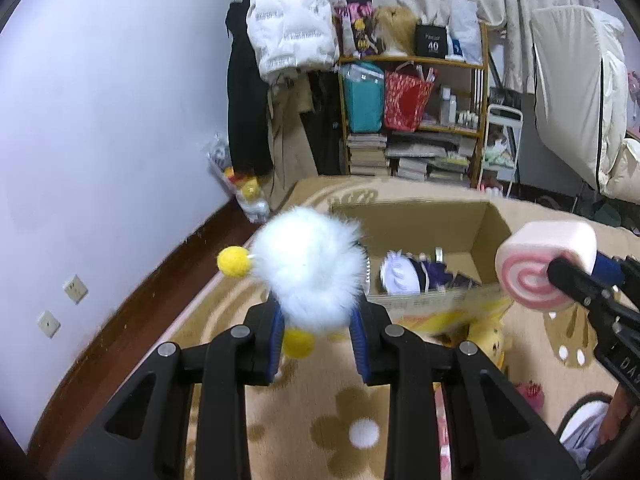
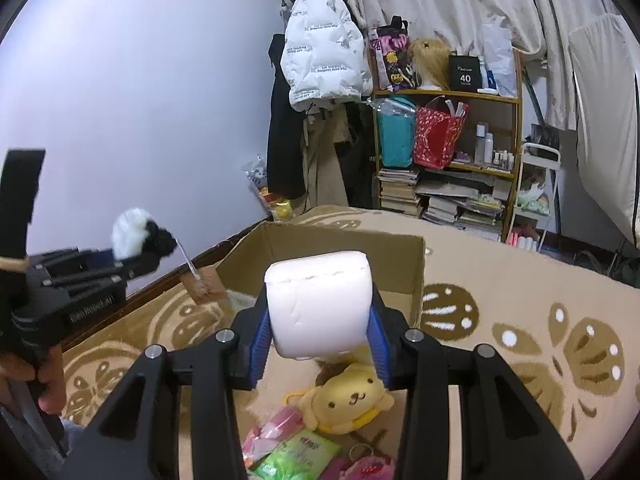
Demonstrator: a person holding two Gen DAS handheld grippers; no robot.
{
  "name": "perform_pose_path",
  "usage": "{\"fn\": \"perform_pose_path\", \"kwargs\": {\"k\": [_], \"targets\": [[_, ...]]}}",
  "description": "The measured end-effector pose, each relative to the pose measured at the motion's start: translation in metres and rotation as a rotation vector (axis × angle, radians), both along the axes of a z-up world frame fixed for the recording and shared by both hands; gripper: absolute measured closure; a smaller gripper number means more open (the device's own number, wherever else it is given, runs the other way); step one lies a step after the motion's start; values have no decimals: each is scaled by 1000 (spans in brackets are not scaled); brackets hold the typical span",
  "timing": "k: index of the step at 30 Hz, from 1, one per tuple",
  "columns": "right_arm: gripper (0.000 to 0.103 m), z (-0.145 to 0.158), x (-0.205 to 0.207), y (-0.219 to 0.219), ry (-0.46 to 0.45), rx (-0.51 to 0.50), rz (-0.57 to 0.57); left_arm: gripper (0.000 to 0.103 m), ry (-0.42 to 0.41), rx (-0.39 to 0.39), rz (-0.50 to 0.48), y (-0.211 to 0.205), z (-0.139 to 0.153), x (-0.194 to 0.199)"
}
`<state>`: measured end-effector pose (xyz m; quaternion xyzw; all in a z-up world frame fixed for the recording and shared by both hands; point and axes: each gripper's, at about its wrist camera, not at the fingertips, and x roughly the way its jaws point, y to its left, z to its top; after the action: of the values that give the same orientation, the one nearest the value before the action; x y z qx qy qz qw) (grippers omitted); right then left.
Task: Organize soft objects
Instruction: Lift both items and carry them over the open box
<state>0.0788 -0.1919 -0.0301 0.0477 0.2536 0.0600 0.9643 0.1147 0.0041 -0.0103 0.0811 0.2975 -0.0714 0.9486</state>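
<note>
My left gripper (image 1: 318,312) is shut on a white fluffy toy (image 1: 310,268) with yellow pom-poms, held above the carpet just left of an open cardboard box (image 1: 476,224). My right gripper (image 2: 318,328) is shut on a pink swirl-roll cushion (image 2: 320,304), held above the box's near edge (image 2: 416,276). The cushion's swirl face shows in the left wrist view (image 1: 536,268). The left gripper with the fluffy toy (image 2: 132,236) shows at the left of the right wrist view. The box holds white and purple soft items (image 1: 404,276).
A yellow dog plush (image 2: 348,400), pink packets (image 2: 272,428), a green packet (image 2: 300,456) and a pink pouch (image 2: 368,468) lie on the patterned carpet (image 2: 540,340) before the box. A cluttered shelf (image 2: 448,148), hanging coats (image 2: 320,56) and a wall stand behind.
</note>
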Motion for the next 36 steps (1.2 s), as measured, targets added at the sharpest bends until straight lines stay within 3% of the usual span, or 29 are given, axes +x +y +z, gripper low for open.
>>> {"fn": "perform_pose_path", "kwargs": {"k": [10, 22, 36], "targets": [[58, 1, 26, -5, -35, -10, -8, 76, -88, -35, -24, -12, 20, 23], [58, -16, 63, -23, -23, 2, -23, 75, -42, 31, -66, -48, -7, 62], [56, -40, 95, -39, 12, 64, -53, 74, 19, 84, -84, -66, -40, 82]]}}
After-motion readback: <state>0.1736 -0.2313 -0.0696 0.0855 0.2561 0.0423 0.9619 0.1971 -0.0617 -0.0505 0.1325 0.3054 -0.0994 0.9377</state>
